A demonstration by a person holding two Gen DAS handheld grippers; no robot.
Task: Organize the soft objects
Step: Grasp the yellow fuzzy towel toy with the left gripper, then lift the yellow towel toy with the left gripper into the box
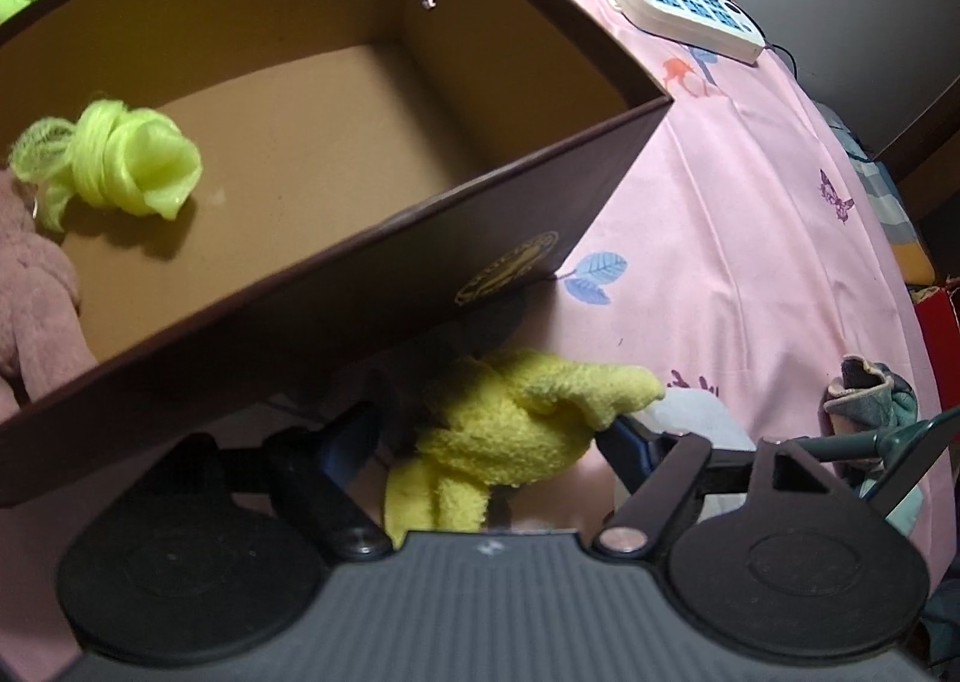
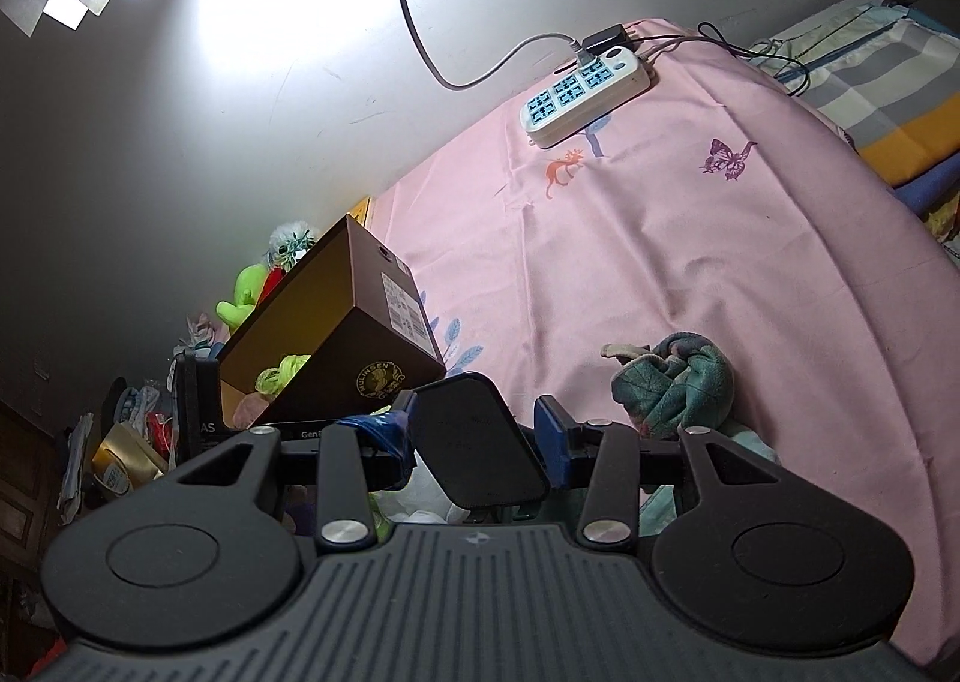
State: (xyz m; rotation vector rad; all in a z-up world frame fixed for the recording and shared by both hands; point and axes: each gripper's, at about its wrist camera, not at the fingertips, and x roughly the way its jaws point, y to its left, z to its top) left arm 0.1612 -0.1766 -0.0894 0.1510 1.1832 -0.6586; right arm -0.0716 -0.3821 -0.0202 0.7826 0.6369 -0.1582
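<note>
Item: yellow cloth [image 1: 516, 430], on pink sheet [image 1: 750, 238] beside brown box [image 1: 336, 286].
Left gripper [image 1: 498, 442] open astride it: close mid-bundle, lift clear of wall. Right gripper [image 2: 480, 436] clamps 1 dark flat case [image 2: 474, 436].

Each gripper has a ribbed grey body flanked by two round black discs. Black link arms with silver rivets reach forward to blue-padded fingers [image 2: 549, 430].
</note>
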